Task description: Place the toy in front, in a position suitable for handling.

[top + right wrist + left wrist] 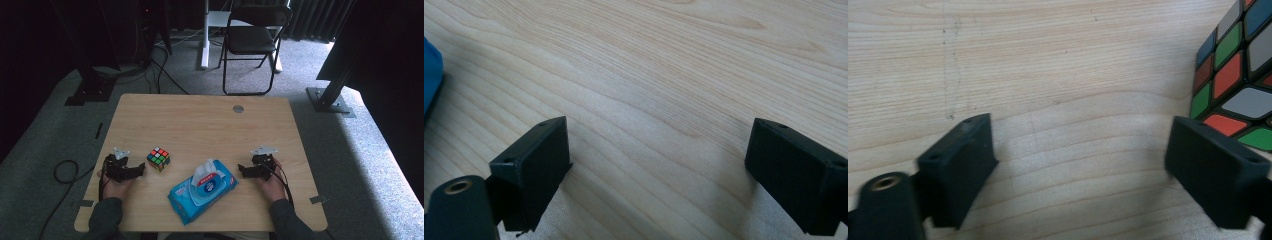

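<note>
A colourful puzzle cube [158, 159] stands on the wooden table [200, 120], left of centre. Just to its left my left gripper [139, 171] rests low over the table, open, nothing between its jaws. In the left gripper view the cube [1235, 80] sits at the right edge, beyond the right jaw, and the left gripper [1080, 165] frames bare wood. A blue pack of wet wipes [202, 190] with a white tissue sticking up lies near the front centre. To its right my right gripper [242, 171] is open and empty; the right gripper [659, 165] frames bare wood, the pack's blue edge [431, 80] at far left.
A round grommet [238, 108] is set in the table's far edge. Behind the table a black folding chair [252, 40] stands on grey carpet, with black stands and cables on the floor at left.
</note>
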